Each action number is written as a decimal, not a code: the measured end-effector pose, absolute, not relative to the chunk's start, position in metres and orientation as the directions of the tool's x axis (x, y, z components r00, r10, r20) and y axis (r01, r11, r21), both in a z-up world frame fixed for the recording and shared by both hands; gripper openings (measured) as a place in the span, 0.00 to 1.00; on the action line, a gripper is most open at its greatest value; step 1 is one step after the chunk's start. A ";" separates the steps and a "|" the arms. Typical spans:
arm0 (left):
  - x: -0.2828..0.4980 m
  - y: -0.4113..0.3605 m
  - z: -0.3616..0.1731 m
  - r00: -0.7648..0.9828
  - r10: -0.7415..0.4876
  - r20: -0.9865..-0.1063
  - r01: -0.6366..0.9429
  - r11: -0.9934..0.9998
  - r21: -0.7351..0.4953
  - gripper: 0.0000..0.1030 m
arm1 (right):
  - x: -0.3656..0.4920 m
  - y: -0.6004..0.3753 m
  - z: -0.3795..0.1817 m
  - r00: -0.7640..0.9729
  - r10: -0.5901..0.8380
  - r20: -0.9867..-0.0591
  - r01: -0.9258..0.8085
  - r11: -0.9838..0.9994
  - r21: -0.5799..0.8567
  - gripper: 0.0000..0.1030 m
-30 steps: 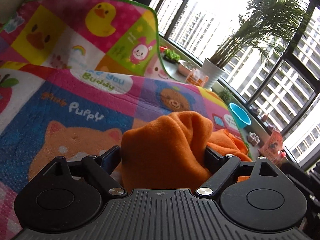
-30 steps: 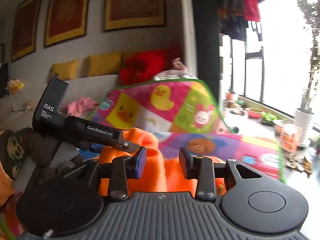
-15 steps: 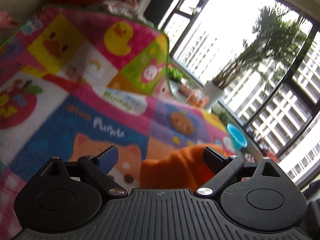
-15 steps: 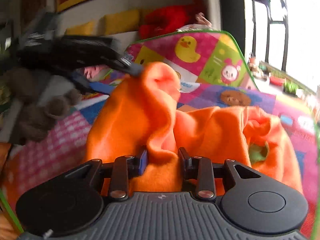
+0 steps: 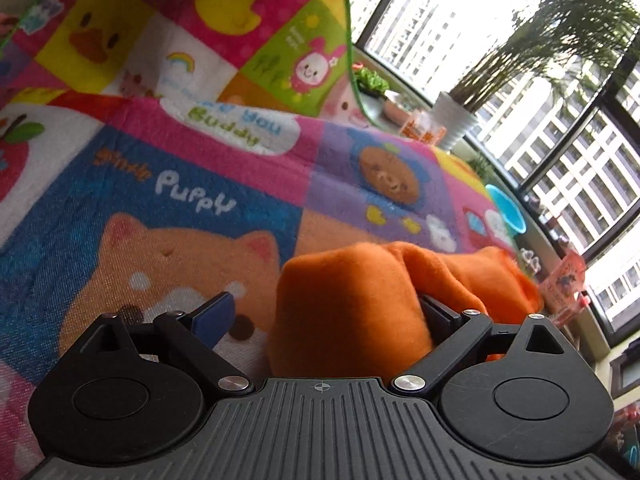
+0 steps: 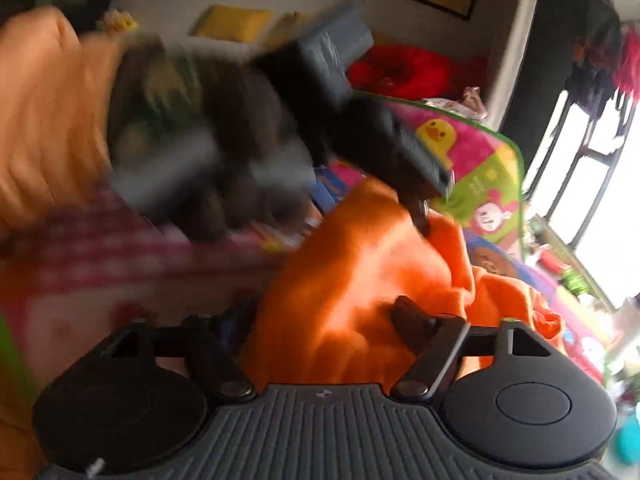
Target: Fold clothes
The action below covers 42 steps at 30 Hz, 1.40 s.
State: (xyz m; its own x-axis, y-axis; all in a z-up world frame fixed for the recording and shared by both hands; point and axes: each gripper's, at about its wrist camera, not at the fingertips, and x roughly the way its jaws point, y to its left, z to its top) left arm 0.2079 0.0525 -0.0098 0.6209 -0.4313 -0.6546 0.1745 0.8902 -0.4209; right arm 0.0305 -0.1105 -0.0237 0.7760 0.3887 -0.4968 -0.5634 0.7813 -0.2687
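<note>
An orange fleece garment (image 5: 360, 304) lies bunched on the colourful cartoon play mat (image 5: 192, 200). My left gripper (image 5: 324, 312) is open, jaws wide apart; the cloth rests against its right finger (image 5: 440, 316) and is clear of the blue-padded left finger (image 5: 212, 312). In the right wrist view the same garment (image 6: 352, 280) fills the space between the spread fingers of my right gripper (image 6: 320, 320), which is open. The left gripper (image 6: 416, 192) shows blurred there, above the cloth's top edge.
The mat's far end is propped up against a sofa (image 5: 240, 20). A potted palm (image 5: 456, 120), a blue bowl (image 5: 506, 208) and small items line the window ledge. Yellow cushions (image 6: 232, 24) and a red cushion (image 6: 396, 72) lie on the sofa.
My right gripper opened from its closed hold on the orange cloth. The left gripper, open since half a second ago, dropped lower beside the heap. The right view swung and blurred.
</note>
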 end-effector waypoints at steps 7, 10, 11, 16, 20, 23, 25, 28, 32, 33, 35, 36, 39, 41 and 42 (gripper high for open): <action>0.193 0.058 0.037 0.684 -0.512 -0.520 0.245 0.832 -0.497 0.94 | 0.077 -0.211 0.003 0.775 0.463 -0.431 -0.357 0.883 0.306 0.31; 0.192 0.049 0.051 0.687 -0.543 -0.483 0.283 0.812 -0.510 0.94 | 0.082 -0.269 -0.001 0.830 0.403 -0.386 -0.205 0.864 0.460 0.31; 0.193 0.043 0.052 0.683 -0.548 -0.484 0.292 0.811 -0.507 0.94 | 0.082 -0.286 -0.004 0.853 0.362 -0.376 -0.153 0.862 0.484 0.31; 0.204 0.000 0.038 0.601 -0.580 -0.551 0.329 0.807 -0.490 0.94 | 0.089 -0.351 -0.019 0.916 0.110 -0.386 0.083 0.888 0.452 0.35; 0.215 -0.032 0.018 0.524 -0.607 -0.598 0.346 0.793 -0.501 0.94 | 0.113 -0.386 -0.045 0.854 0.026 -0.519 0.198 0.907 0.371 0.36; 0.221 -0.047 0.005 0.473 -0.646 -0.600 0.364 0.763 -0.535 0.94 | 0.117 -0.387 -0.063 0.815 0.072 -0.575 0.160 0.926 0.342 0.36; 0.223 -0.052 0.000 0.448 -0.678 -0.582 0.371 0.734 -0.569 0.94 | 0.116 -0.375 -0.061 0.818 0.064 -0.572 0.114 0.956 0.270 0.36; 0.227 -0.053 -0.007 0.426 -0.717 -0.552 0.357 0.694 -0.625 0.94 | 0.119 -0.342 -0.054 0.818 0.086 -0.569 0.023 0.983 0.182 0.28; 0.224 -0.045 -0.013 0.423 -0.737 -0.527 0.336 0.668 -0.664 0.94 | 0.131 -0.279 -0.041 0.802 0.161 -0.575 -0.129 0.987 0.096 0.22; 0.223 -0.042 -0.013 0.427 -0.736 -0.525 0.331 0.668 -0.667 0.94 | 0.134 -0.263 -0.037 0.797 0.179 -0.577 -0.167 0.983 0.075 0.22; 0.220 -0.030 -0.013 0.448 -0.725 -0.523 0.315 0.676 -0.667 0.94 | 0.140 -0.231 -0.031 0.784 0.215 -0.583 -0.242 0.970 0.032 0.22; 0.218 -0.021 -0.012 0.467 -0.709 -0.529 0.303 0.690 -0.657 0.95 | 0.142 -0.216 -0.028 0.775 0.234 -0.587 -0.277 0.961 0.017 0.22; 0.209 0.009 -0.006 0.536 -0.649 -0.540 0.272 0.739 -0.616 0.95 | 0.138 -0.180 -0.026 0.739 0.311 -0.597 -0.364 0.931 0.034 0.21; 0.204 0.032 -0.004 0.577 -0.609 -0.544 0.240 0.763 -0.600 0.95 | 0.135 -0.158 -0.025 0.711 0.363 -0.602 -0.419 0.906 0.051 0.21; 0.201 0.043 -0.004 0.594 -0.593 -0.543 0.222 0.770 -0.598 0.95 | 0.133 -0.148 -0.024 0.701 0.382 -0.602 -0.441 0.896 0.054 0.21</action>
State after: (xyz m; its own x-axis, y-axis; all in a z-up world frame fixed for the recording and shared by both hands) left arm 0.2012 0.0433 -0.0036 0.5943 -0.5930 -0.5433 0.2218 0.7702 -0.5979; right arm 0.1328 -0.1482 -0.0244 0.7014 0.3815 -0.6021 -0.4407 0.8960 0.0544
